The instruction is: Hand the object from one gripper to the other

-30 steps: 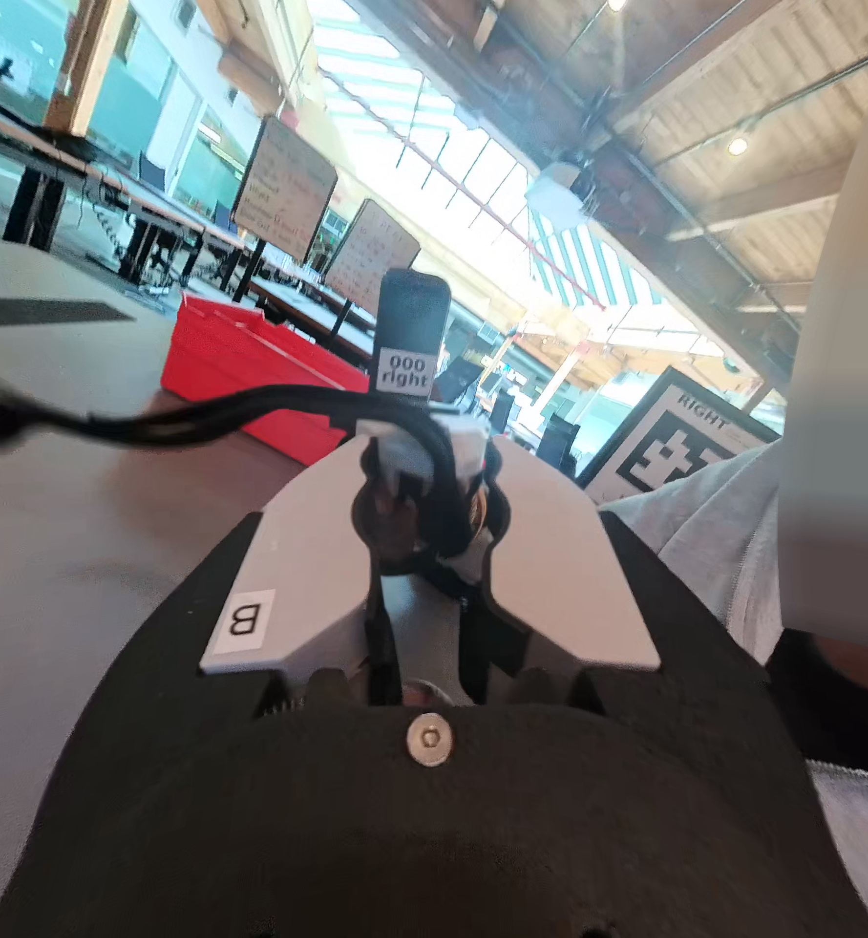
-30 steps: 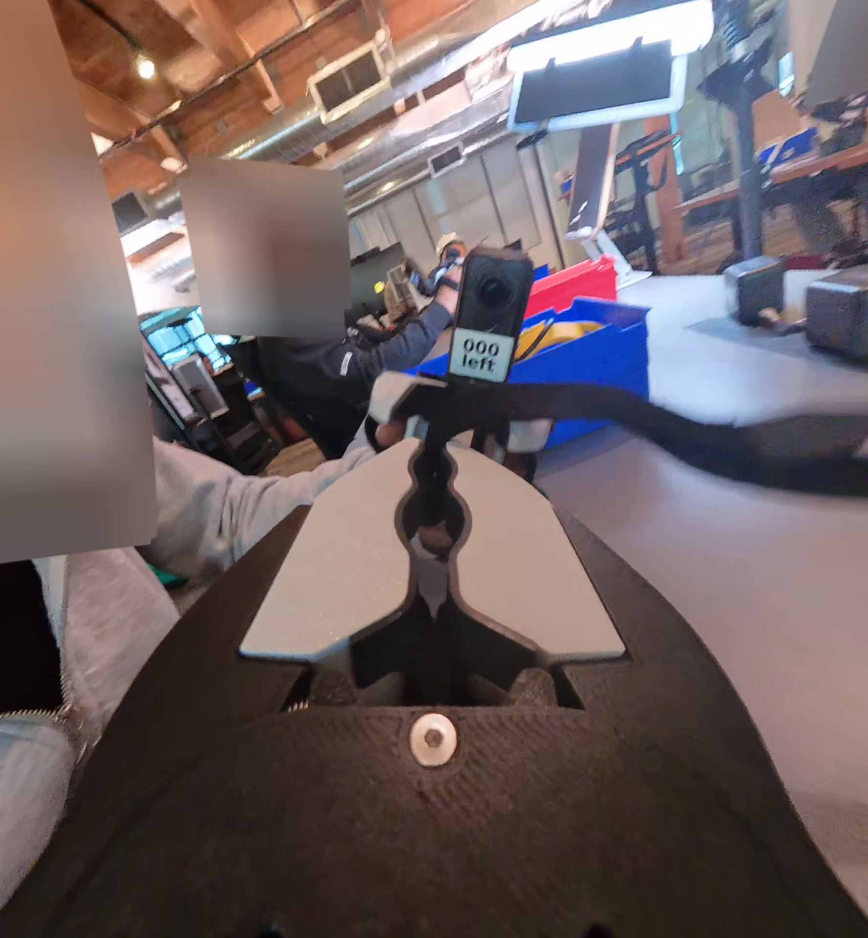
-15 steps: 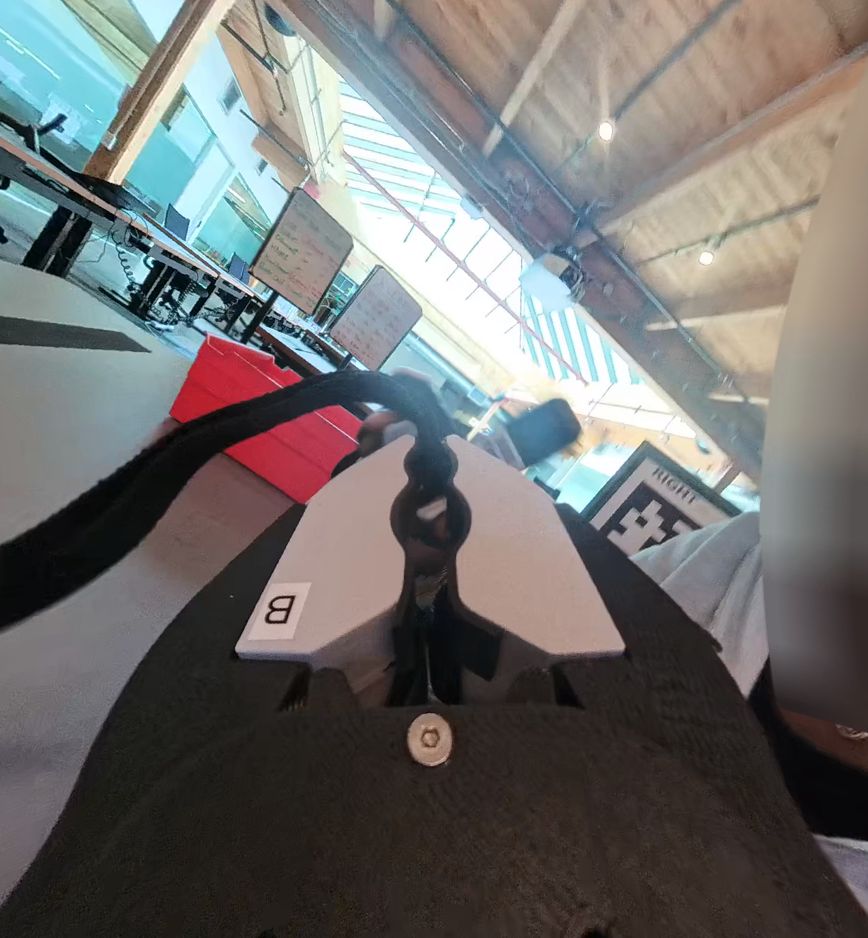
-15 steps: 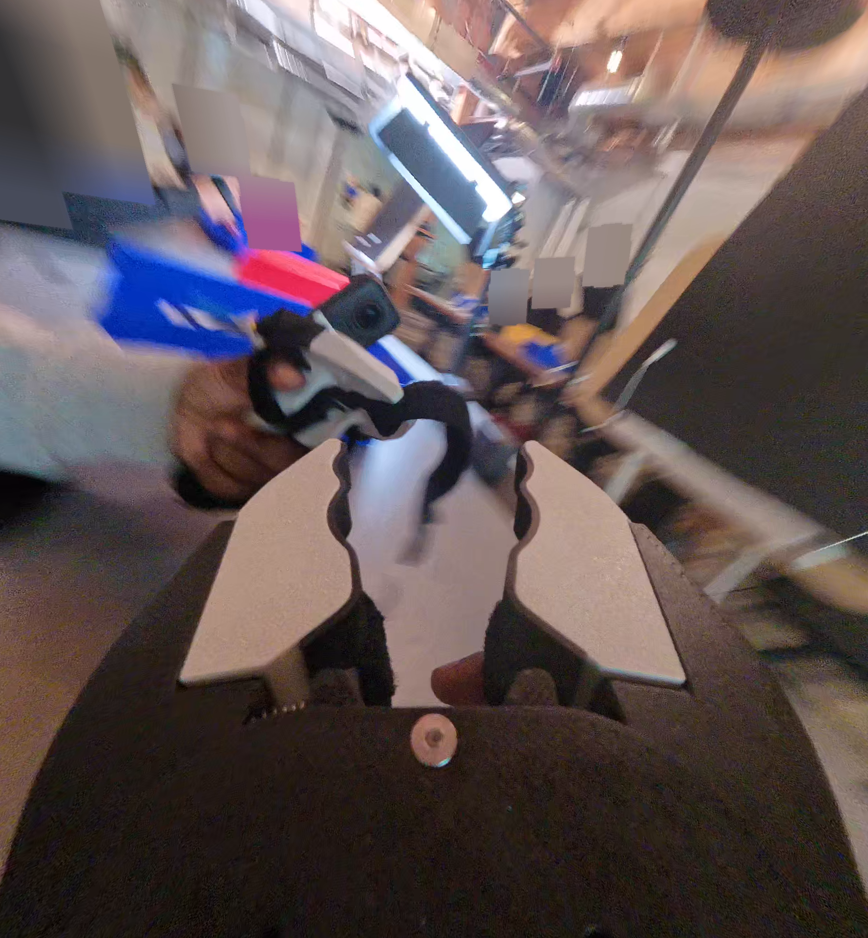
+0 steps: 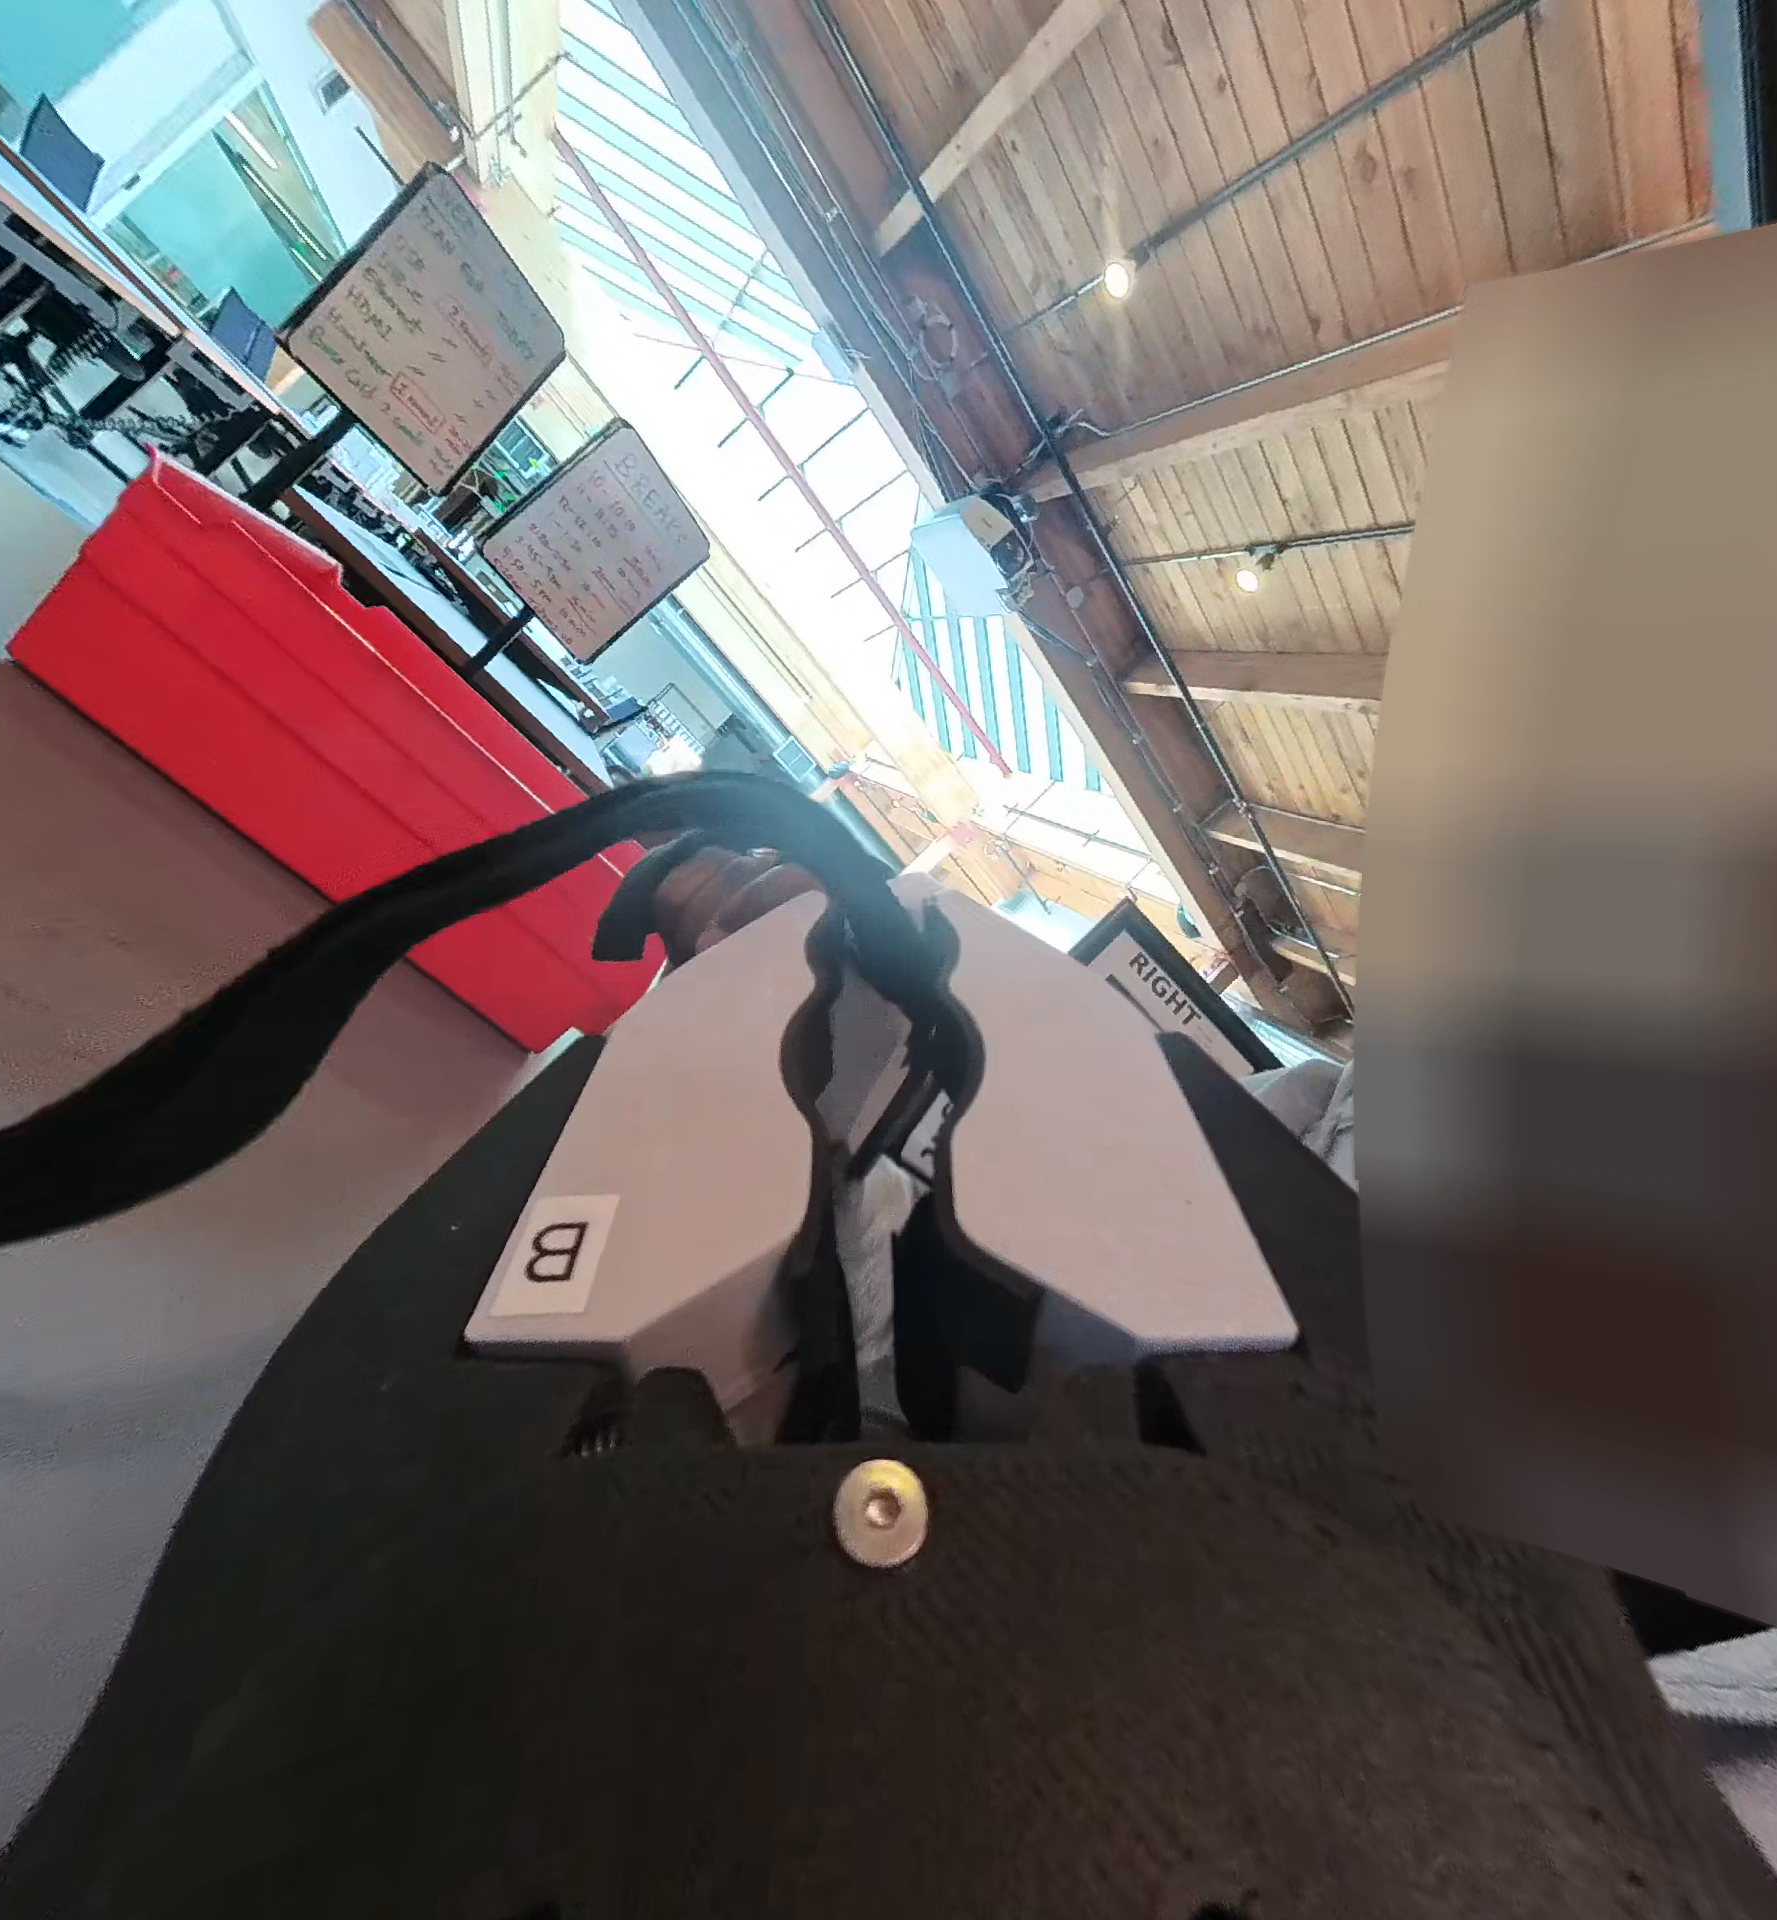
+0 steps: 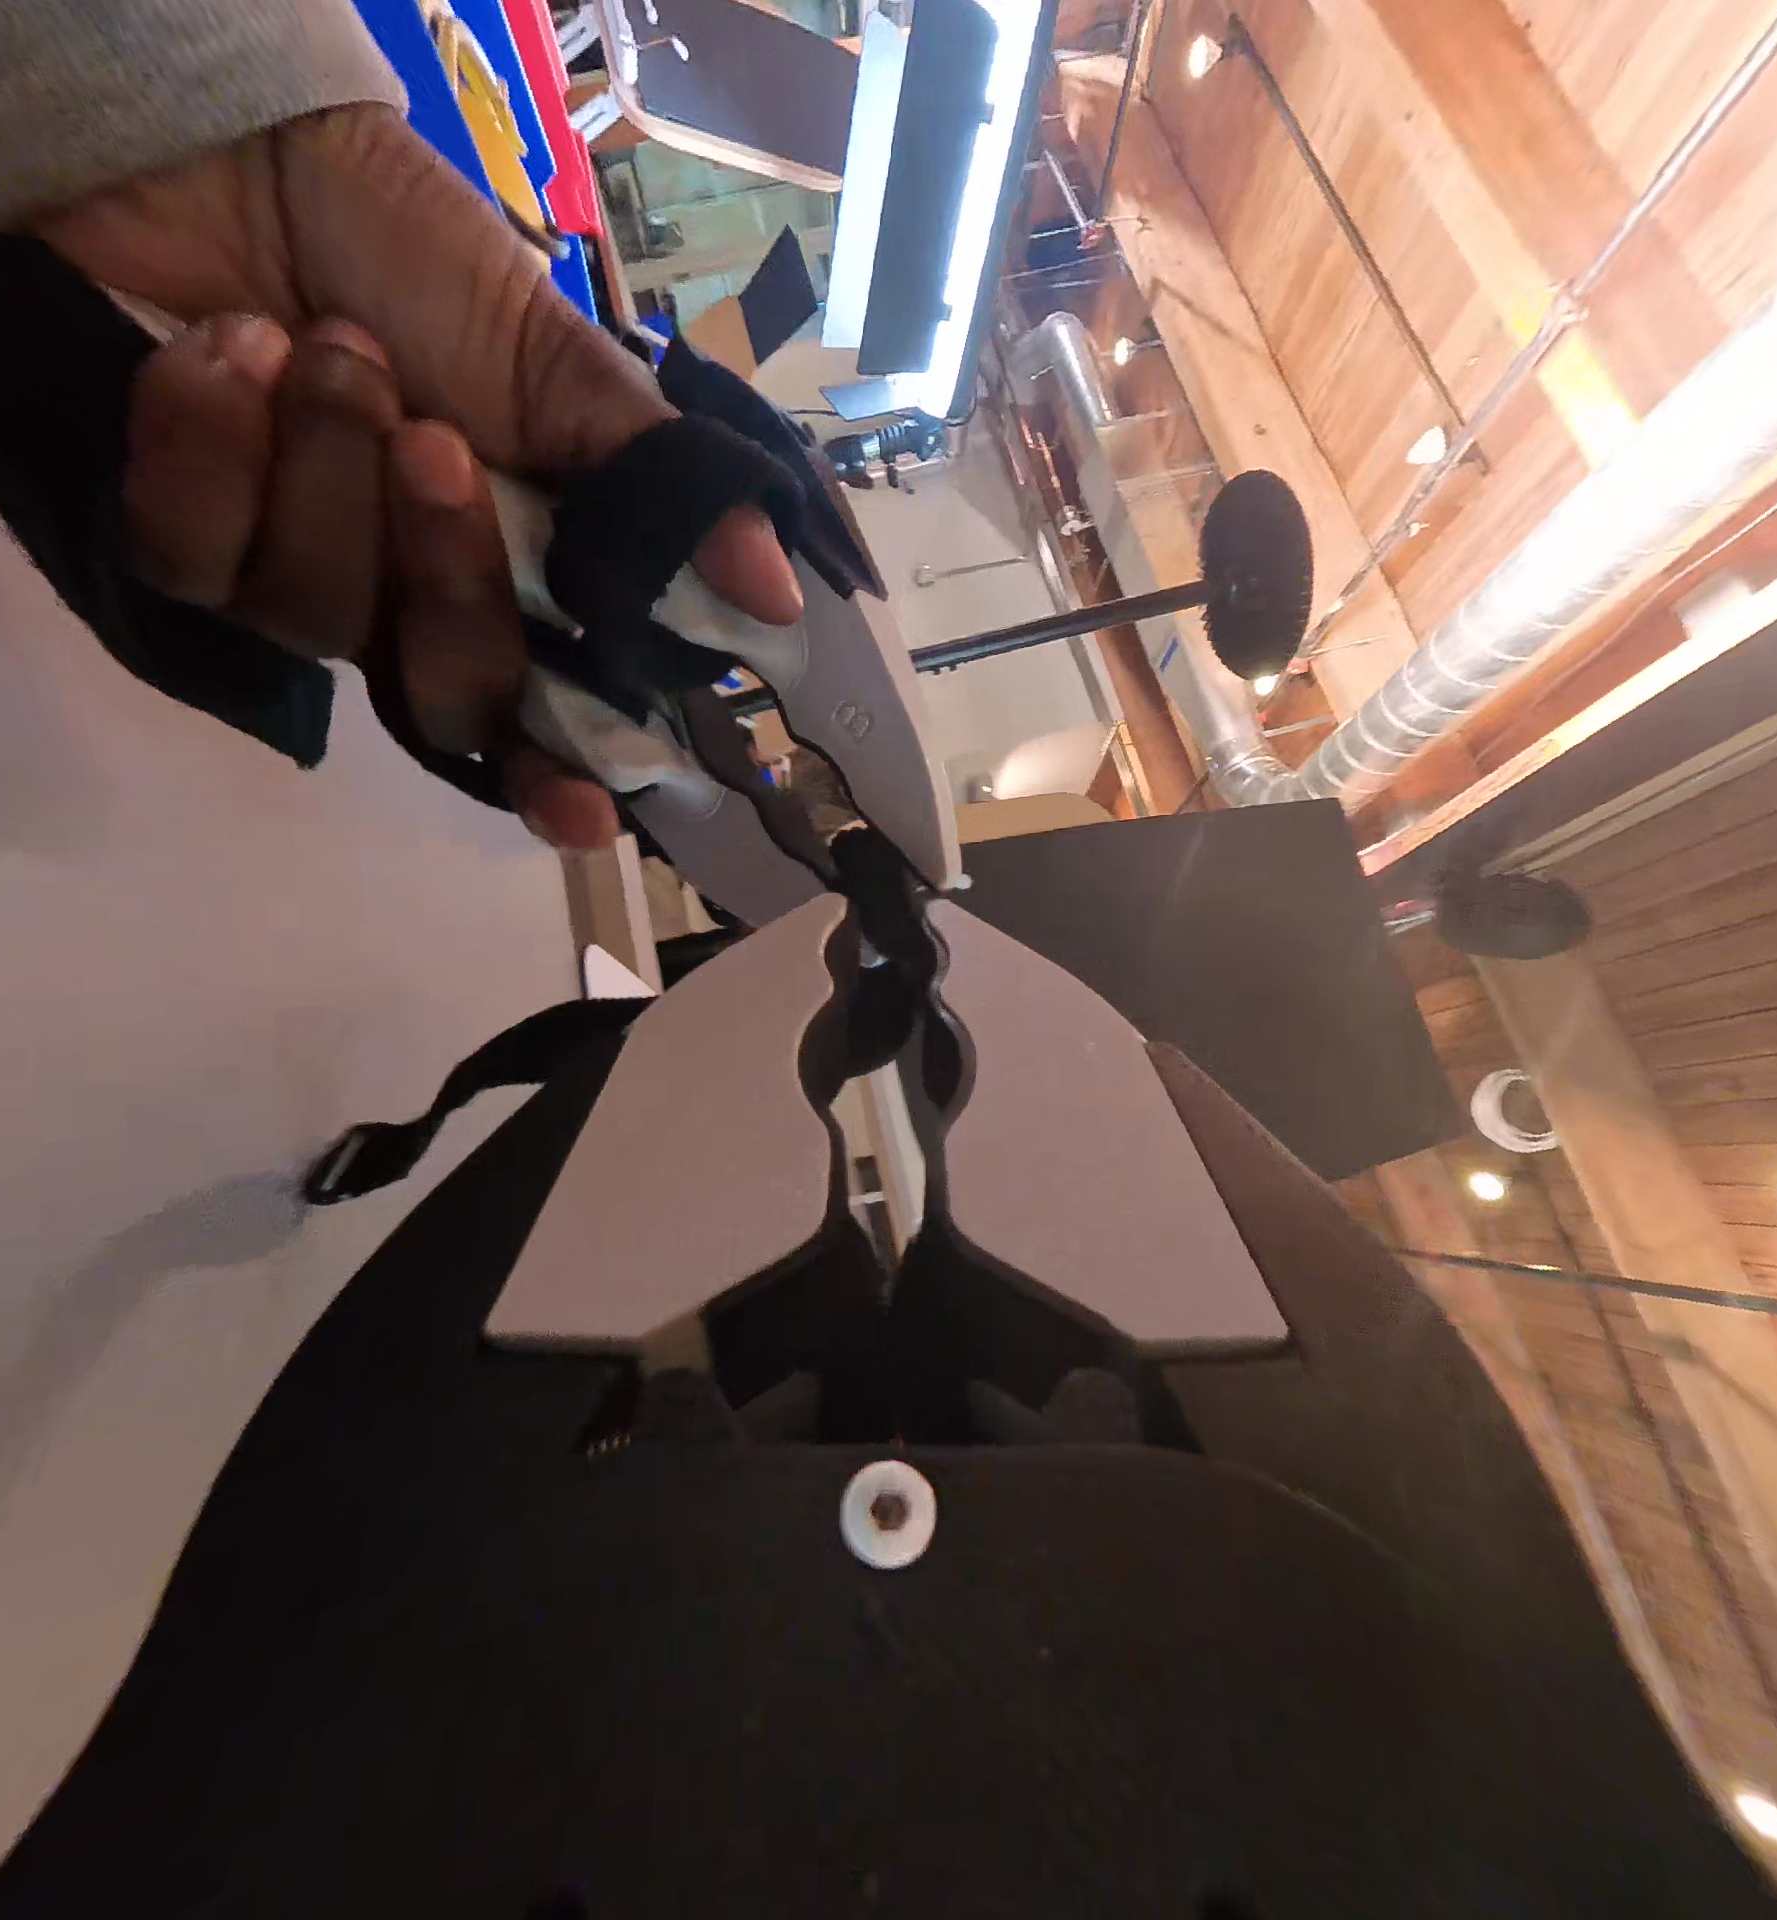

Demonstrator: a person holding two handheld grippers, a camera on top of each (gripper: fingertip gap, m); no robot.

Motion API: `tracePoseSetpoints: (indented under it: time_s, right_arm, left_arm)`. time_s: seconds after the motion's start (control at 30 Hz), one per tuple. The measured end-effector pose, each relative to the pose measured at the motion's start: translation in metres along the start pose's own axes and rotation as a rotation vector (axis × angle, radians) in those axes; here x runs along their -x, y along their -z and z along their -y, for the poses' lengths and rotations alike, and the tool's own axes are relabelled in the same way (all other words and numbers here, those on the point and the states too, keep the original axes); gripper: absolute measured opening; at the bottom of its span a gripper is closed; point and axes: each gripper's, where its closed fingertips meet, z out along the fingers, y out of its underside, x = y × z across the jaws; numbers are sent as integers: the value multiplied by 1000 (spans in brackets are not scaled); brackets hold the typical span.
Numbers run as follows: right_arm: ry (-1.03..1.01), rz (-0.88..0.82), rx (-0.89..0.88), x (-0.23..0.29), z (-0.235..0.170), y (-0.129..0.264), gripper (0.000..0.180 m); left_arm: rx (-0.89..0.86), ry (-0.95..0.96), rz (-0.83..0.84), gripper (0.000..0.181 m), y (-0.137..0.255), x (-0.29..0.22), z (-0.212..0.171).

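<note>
A black strap (image 5: pixel 240 1060) runs from the left edge of the left wrist view, arches up and drops between the jaws of my left gripper (image 5: pixel 879 914), which is shut on it. In the right wrist view my right gripper (image 6: pixel 892 909) is shut on the same strap (image 6: pixel 884 997) at its tips. The left gripper (image 6: pixel 879 873) meets it tip to tip from above, held by a person's hand (image 6: pixel 344 416). The strap's free end with a buckle (image 6: pixel 364 1153) hangs at the lower left over the grey table (image 6: pixel 136 987).
A red bin (image 5: pixel 271 707) stands on the grey table (image 5: pixel 84 1299) behind the strap. Two whiteboards (image 5: pixel 427 332) stand farther back. A marker board (image 5: pixel 1164 997) shows to the right. A blue bin (image 6: pixel 468 94) is beyond the hand. Left and right tips are no more than a few centimetres apart.
My right gripper was open and apart from the strap half a second ago; it has closed on the strap right at the left gripper's tips. Both views have tilted.
</note>
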Motion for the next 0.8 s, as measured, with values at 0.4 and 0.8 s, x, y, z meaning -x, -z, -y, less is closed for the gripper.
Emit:
tracePoseSetpoints:
  time_s: [0.4, 0.8]
  right_arm:
    - [-1463, 443, -220, -10, -21, 4, 5]
    - [-1690, 690, -295, 1, 0, 9, 6]
  left_arm:
    - [176, -727, 376, 43, 13, 20, 0]
    - [207, -614, 226, 27, 8, 8, -13]
